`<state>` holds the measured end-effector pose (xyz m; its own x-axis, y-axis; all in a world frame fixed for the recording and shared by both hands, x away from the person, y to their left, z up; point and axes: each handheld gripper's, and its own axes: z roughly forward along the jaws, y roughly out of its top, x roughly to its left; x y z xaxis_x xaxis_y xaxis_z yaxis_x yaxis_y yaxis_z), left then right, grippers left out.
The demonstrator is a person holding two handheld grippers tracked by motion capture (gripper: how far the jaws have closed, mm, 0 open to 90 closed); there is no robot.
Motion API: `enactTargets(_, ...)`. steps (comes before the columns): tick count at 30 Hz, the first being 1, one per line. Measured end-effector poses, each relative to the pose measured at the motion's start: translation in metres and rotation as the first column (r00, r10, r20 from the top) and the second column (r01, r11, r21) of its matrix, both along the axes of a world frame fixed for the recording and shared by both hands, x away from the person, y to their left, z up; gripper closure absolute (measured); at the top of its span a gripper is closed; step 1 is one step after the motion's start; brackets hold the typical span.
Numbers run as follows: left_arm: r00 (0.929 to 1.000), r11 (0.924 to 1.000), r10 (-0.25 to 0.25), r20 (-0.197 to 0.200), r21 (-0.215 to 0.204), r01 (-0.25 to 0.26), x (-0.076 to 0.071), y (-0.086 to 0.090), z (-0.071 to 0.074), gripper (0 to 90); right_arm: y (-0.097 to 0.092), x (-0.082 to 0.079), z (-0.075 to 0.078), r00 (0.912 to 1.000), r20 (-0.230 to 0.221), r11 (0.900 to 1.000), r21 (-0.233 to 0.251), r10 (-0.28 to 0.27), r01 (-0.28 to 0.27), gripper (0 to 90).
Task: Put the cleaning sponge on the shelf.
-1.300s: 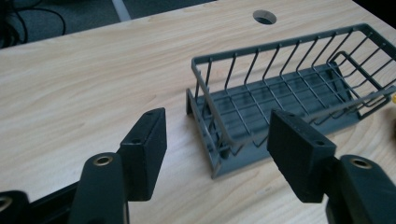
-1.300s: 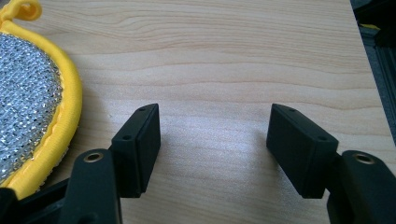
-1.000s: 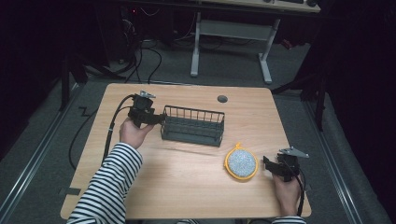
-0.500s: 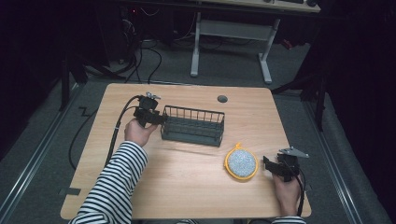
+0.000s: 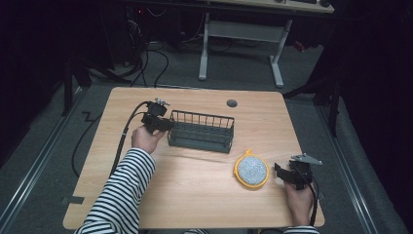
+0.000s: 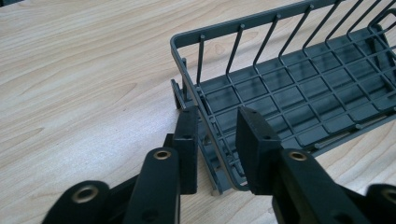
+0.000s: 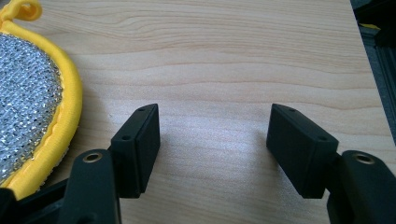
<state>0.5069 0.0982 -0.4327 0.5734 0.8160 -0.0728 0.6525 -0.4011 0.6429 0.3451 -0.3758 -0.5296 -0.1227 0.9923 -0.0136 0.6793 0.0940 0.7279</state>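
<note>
At the nine o'clock end of the dark grey wire basket with a grid floor (image 5: pixel 201 131), the left gripper (image 5: pixel 164 125) straddles the short end wall: seen in the left gripper view (image 6: pixel 215 135), one jaw stands outside the rim and one inside, with a little daylight left at the wire. Its jaws have just been closing onto that wall, yet the pads do not look pressed home. The basket's long axis runs from nine to three o'clock across the pale wooden table (image 5: pixel 195 195), so any pull would follow that line. The right gripper (image 5: pixel 278 173) rests released at five o'clock from the basket, jaws wide over bare wood, with the round yellow-rimmed silver mesh scourer (image 5: pixel 251 170) just beside it at nine o'clock. The left hand is plainly nearer the basket.
</note>
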Motion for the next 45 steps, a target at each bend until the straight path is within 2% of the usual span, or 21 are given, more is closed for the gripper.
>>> enactTargets(5,0.9999,0.9997,-0.009,0.010,0.024,0.009,-0.002,0.000,0.000,74.6,0.000,0.000,0.000,1.0000,0.000,1.0000,-0.001,0.000,0.000,35.0)
enactTargets(19,0.9999,0.9999,-0.010,0.013,-0.012,0.010,-0.009,0.008,-0.002,76.0,0.000,0.000,0.000,1.0000,-0.001,1.0000,0.004,0.001,-0.001,34.9)
enactTargets(26,0.9995,0.9996,-0.025,0.020,0.017,0.024,-0.015,0.008,-0.001,76.3,0.000,0.000,0.000,1.0000,0.000,1.0000,0.002,0.002,-0.002,34.9)
enactTargets(31,0.9997,0.9992,-0.023,0.003,-0.033,0.023,-0.021,0.016,-0.003,76.8,0.000,0.000,0.000,1.0000,-0.003,0.9999,0.014,-0.004,0.004,34.9)
enactTargets(45,0.9994,0.9978,-0.031,0.016,-0.058,0.032,-0.050,0.036,-0.005,76.6,0.000,0.000,0.000,1.0000,-0.001,1.0000,-0.002,0.003,-0.003,34.8)
